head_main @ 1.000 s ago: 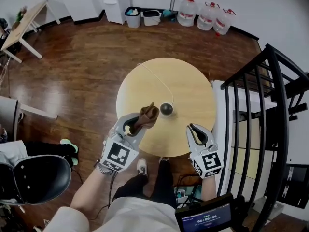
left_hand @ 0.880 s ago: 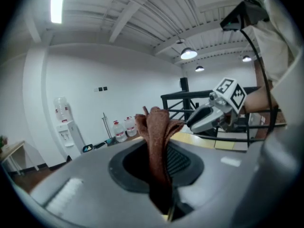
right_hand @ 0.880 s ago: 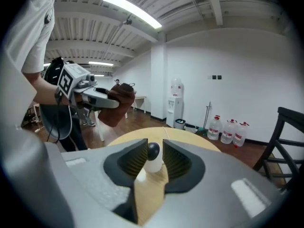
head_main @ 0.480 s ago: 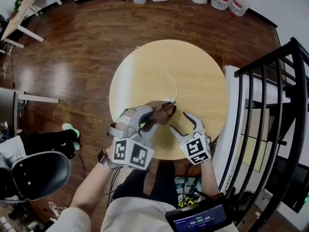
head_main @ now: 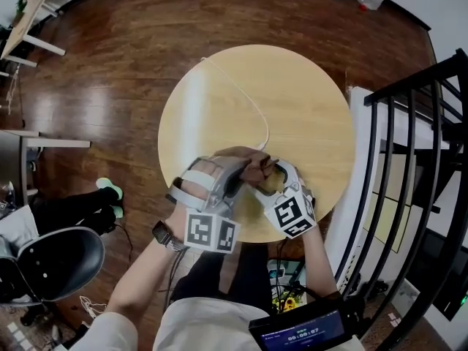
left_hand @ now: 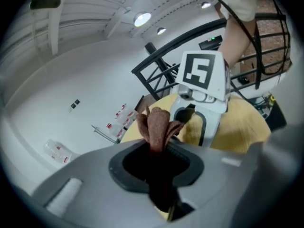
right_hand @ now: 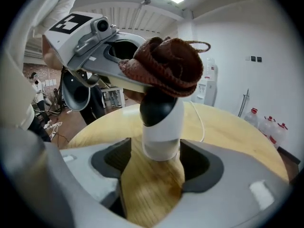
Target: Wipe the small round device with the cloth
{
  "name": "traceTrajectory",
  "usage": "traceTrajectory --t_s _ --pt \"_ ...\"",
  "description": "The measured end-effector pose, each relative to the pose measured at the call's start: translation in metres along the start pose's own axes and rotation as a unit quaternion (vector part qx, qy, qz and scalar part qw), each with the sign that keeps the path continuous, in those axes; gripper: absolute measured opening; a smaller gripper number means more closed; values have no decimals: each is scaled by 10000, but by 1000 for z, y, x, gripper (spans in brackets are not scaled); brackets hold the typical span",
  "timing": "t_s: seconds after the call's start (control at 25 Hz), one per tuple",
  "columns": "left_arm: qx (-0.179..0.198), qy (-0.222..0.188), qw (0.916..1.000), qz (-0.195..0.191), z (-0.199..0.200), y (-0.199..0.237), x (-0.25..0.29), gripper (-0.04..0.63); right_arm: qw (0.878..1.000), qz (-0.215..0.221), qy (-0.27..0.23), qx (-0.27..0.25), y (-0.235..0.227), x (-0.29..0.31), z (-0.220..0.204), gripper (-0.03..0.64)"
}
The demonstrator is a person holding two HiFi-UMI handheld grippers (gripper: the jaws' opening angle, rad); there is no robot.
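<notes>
The device (right_hand: 161,127) stands on the desk (head_main: 307,86), near the edge closest to the person. The cloth (right_hand: 166,65) sits on top of it, clamped in the fingers of the left gripper (left_hand: 159,163), which lies to its left. The right gripper (right_hand: 159,161) lies to the right; its fingers, having just been opening, flank the device without touching. A cable (head_main: 247,104) runs from the device to the far-left desk edge. A railing (head_main: 409,123) stands right of the desk, a chair (head_main: 51,262) near left.

Our left gripper (left_hand: 156,163) holds its jaws clamped on the cloth (left_hand: 156,123). Our right gripper (right_hand: 156,167), its jaws just opened wide, straddles the small round device (right_hand: 161,125). Both point downward at the worktop's (head_main: 292,86) near edge.
</notes>
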State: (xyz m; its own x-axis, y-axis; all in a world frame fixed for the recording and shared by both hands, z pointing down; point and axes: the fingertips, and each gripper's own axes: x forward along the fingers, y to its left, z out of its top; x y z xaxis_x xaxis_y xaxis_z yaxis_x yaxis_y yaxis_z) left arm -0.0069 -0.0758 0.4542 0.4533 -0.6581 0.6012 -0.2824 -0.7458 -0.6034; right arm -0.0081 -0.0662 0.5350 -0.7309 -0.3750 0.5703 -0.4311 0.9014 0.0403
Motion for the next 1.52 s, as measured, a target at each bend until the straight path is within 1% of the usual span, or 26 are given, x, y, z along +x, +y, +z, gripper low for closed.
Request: traceTrajectory --t_s 0.12,0.2,0.28,0.4,0.52,0.6,0.8,0.88,1.0,1.08,1.16,1.24,1.32,1.4,1.52 --pt "166 -36 9998 91 -1 -2 -5 71 10000 -13 -46 81 2 -3 1 314" --pt "396 -23 9991 158 -2 -5 -9 71 9996 -62 -121 254 3 -4 1 314" --pt "493 -40 9985 217 -3 -11 -13 72 9988 -102 -199 435 4 -5 0 314" --pt "409 -127 9988 249 -3 -19 -14 72 9976 -210 -253 614 -1 -9 -4 314" --pt "143 -259 9993 222 -4 -22 -14 72 9950 -311 -245 922 -5 -10 -8 314" --pt "79 -293 9994 189 -4 -25 -16 72 9931 -337 -264 1093 -5 -12 -9 314" --pt "233 -360 9991 -19 -4 -38 -16 71 9912 -302 -307 1254 -2 -19 -12 314" --pt "296 -409 9987 -101 -4 -43 -16 71 9892 -235 -279 1419 0 -21 -18 314" --pt "405 -534 9970 -392 -10 -57 -14 71 9854 -251 -305 1657 2 -20 -20 313" --pt "558 -543 9951 -604 -20 -69 -10 71 9844 -294 -329 1703 2 -20 -20 314" --pt "610 -501 9942 -729 -29 -78 -2 71 9846 -310 -327 1691 1 -21 -20 313" --pt "532 -489 9942 -798 -35 -82 4 71 9853 -308 -227 1665 1 -22 -22 314" --pt "472 -490 9945 -792 -37 -83 7 71 9860 -302 -19 1639 2 -22 -26 313" --pt "476 -465 9943 -828 -38 -85 11 72 9870 -284 166 1573 2 -24 -28 313" --pt "549 -373 9917 -1099 -42 -94 13 72 9885 -209 402 1440 1 -29 -34 313"
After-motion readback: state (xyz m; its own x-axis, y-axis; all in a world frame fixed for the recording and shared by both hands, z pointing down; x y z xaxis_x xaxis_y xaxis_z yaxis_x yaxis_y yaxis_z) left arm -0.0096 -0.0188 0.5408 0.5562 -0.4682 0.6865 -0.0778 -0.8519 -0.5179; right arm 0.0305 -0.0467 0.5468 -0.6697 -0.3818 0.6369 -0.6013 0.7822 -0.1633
